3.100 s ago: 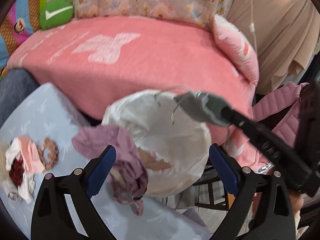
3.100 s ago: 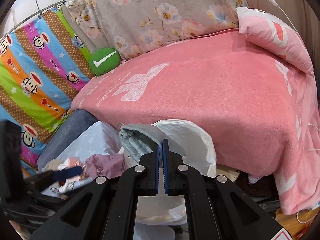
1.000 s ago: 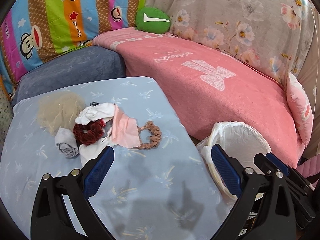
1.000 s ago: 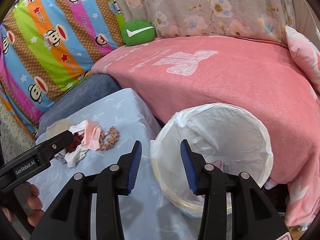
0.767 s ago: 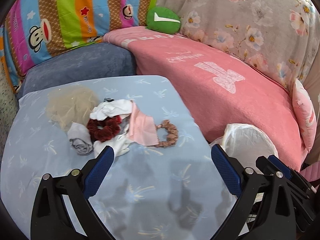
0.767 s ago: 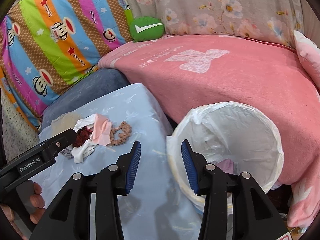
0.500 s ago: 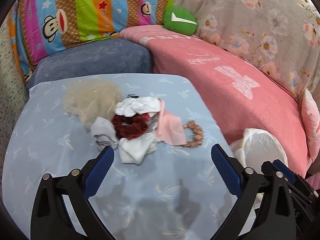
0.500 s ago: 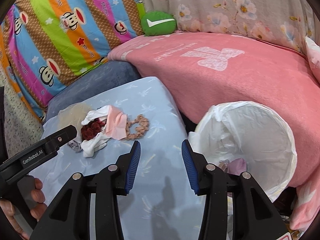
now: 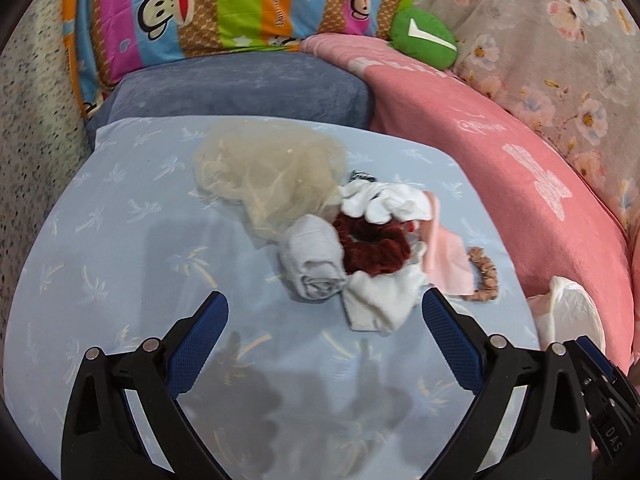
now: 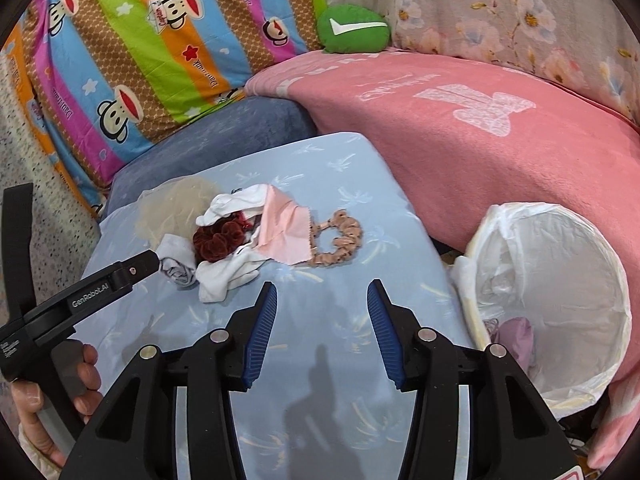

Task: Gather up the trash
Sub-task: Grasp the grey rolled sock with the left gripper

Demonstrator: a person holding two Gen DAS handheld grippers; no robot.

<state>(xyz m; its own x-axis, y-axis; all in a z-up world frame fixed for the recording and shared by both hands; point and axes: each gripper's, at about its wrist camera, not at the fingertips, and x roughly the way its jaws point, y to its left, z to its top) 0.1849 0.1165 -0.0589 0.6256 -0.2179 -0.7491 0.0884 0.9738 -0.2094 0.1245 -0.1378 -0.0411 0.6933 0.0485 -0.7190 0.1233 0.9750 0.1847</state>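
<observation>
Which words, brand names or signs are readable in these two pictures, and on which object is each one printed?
"GenRobot.AI": on the left gripper, along its arm.
"DAS": on the right gripper, rest cut off.
White tick sign: on the green cushion.
Small script on the striped monkey cloth: too blurred.
White lettering on the pink blanket: unreadable.

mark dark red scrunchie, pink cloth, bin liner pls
dark red scrunchie (image 9: 374,250), left wrist view, velvet ring's lower band
pink cloth (image 10: 284,232), right wrist view, middle of the flat square
bin liner (image 10: 560,264), right wrist view, inner back wall
</observation>
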